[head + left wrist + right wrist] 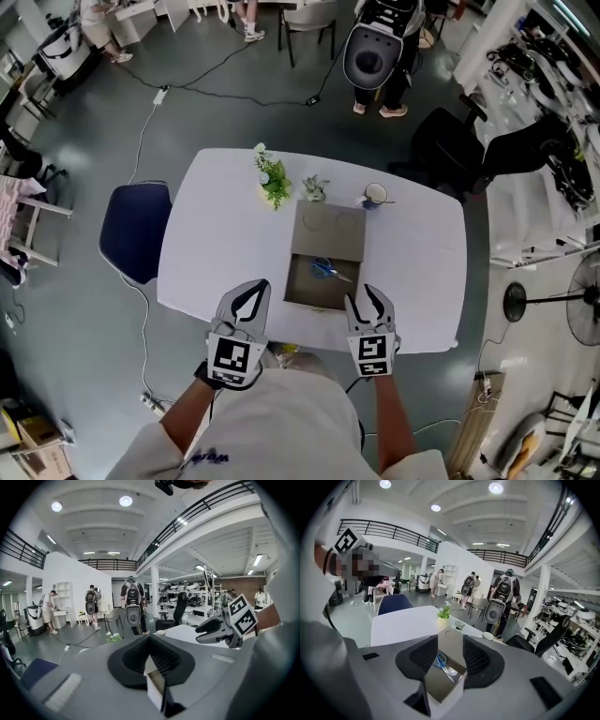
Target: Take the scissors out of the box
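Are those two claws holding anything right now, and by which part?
Nothing is held. The right gripper has its jaws apart near the box, and the scissors lie loose inside it. The left gripper has its jaws together, empty.

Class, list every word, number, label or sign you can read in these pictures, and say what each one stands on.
No text can be read in any view.
Left marker cube and right marker cube: black-and-white square patterns only, no letters or numbers.
Shirt print: too small and blurred to read.
Box and cup: no lettering visible.
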Demonstrator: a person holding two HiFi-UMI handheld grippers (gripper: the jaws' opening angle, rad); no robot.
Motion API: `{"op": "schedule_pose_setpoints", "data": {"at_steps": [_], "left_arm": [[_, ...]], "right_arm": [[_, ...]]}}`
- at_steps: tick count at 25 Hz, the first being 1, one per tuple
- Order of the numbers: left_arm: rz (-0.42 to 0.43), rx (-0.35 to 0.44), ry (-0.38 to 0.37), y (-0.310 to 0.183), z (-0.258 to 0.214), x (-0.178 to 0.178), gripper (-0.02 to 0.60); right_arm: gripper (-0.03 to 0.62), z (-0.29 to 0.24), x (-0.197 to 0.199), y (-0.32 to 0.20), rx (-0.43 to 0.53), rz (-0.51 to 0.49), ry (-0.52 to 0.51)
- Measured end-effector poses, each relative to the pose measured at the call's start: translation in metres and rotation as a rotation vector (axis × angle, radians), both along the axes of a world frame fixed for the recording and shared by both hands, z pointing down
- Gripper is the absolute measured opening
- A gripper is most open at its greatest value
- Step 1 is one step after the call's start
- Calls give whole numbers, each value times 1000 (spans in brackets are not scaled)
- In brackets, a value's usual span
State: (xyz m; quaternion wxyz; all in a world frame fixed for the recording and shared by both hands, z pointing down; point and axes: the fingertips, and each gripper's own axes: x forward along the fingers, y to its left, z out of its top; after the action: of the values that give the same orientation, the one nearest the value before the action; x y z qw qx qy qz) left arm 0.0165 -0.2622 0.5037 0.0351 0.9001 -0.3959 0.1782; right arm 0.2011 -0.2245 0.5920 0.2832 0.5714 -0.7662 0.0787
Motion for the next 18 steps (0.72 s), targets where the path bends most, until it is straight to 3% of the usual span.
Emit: {"op": "schedule_pose_setpoints", "data": {"at_steps": [9, 14, 18], "left_arm": [[-28, -25, 19, -15, 15, -9, 2], [29, -1, -9, -26, 30, 2, 2], [44, -25, -1, -26, 41, 8, 2]], "right_arm": [[163, 54, -18, -45, -124, -98, 12], [156, 107, -21, -67, -238, -135, 25], [152, 142, -28, -76, -323, -203, 85]]}}
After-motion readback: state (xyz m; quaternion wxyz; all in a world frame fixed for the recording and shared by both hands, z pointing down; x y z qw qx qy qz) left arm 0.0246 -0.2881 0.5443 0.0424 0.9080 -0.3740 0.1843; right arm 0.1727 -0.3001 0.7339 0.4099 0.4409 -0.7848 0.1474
